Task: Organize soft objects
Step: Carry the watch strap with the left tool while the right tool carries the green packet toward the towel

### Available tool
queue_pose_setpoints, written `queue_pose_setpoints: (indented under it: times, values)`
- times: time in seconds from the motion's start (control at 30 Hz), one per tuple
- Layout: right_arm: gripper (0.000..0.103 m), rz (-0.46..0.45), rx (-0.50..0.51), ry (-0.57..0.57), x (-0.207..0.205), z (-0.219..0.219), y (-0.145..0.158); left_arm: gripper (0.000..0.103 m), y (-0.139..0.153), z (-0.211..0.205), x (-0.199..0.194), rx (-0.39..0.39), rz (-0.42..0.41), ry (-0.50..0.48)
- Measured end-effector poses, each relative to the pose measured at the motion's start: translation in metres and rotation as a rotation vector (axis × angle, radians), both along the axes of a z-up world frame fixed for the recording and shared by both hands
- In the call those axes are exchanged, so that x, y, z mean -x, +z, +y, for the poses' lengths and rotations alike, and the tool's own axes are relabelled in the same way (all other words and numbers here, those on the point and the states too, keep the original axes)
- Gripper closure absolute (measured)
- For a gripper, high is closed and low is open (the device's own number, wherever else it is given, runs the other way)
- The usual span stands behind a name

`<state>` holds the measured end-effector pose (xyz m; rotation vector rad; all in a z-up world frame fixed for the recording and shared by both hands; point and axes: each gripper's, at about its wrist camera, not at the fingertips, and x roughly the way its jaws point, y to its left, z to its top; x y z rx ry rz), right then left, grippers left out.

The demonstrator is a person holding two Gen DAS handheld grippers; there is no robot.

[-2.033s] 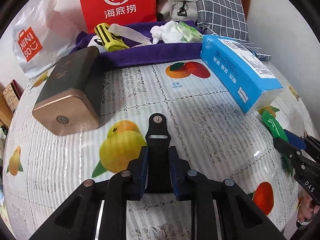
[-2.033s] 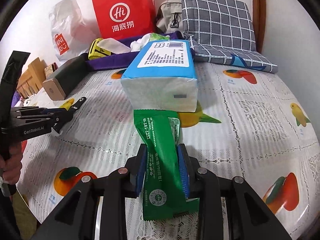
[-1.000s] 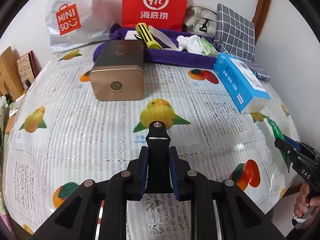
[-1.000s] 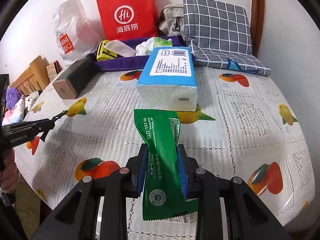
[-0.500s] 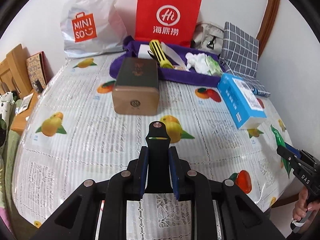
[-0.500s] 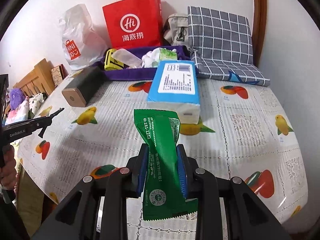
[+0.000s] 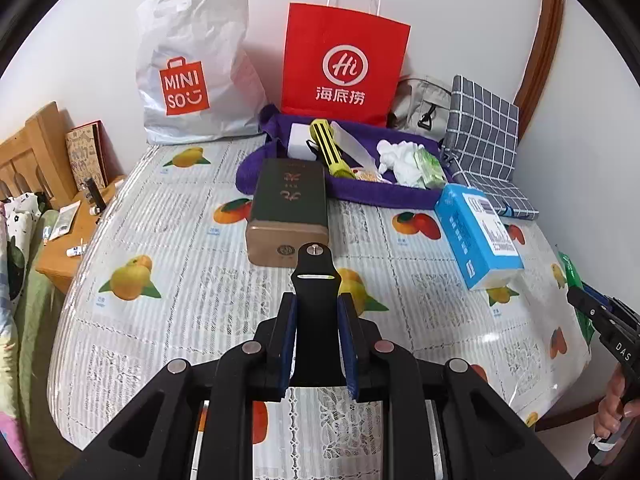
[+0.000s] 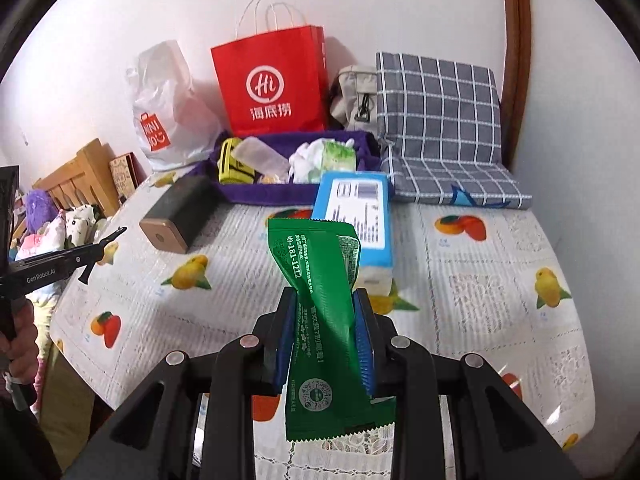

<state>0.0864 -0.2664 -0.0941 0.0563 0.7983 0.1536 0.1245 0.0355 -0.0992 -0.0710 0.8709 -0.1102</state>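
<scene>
In the left wrist view my left gripper point(image 7: 316, 308) is shut on a black strap point(image 7: 316, 276) that sticks out forward, held up above the fruit-print table point(image 7: 180, 280). My right gripper point(image 8: 325, 312) is shut on a green foil packet point(image 8: 316, 264), also lifted clear of the table. A purple fabric tray point(image 7: 352, 196) at the back holds a yellow-black item, white tissue and a pale green pack. The right gripper point(image 7: 600, 316) shows at the left wrist view's right edge, and the left gripper point(image 8: 92, 256) at the right wrist view's left edge.
A blue tissue pack point(image 8: 356, 208) and a dark box with a gold end point(image 7: 288, 208) lie in front of the tray. A red paper bag point(image 7: 344, 64), a white shop bag point(image 7: 192, 80), a beige pouch and a grey checked cushion point(image 8: 436, 120) line the wall.
Both grippers have risen with their loads still held, and the table looks smaller and farther below. The left view has swung to bring the dark box and the bags toward the centre.
</scene>
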Motion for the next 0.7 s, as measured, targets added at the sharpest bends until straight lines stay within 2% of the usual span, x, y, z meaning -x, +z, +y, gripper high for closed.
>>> queue_pose_setpoints:
  times: [0.33, 0.7]
  values:
    - [0.075, -0.044, -0.024, -0.001, -0.003, -0.004, 0.03, 0.083, 0.035, 0.003, -0.003, 0.0, -0.062, -0.002]
    - [0.075, -0.094, -0.021, 0.014, -0.008, 0.001, 0.061, 0.083, 0.061, 0.007, -0.009, 0.013, -0.098, 0.001]
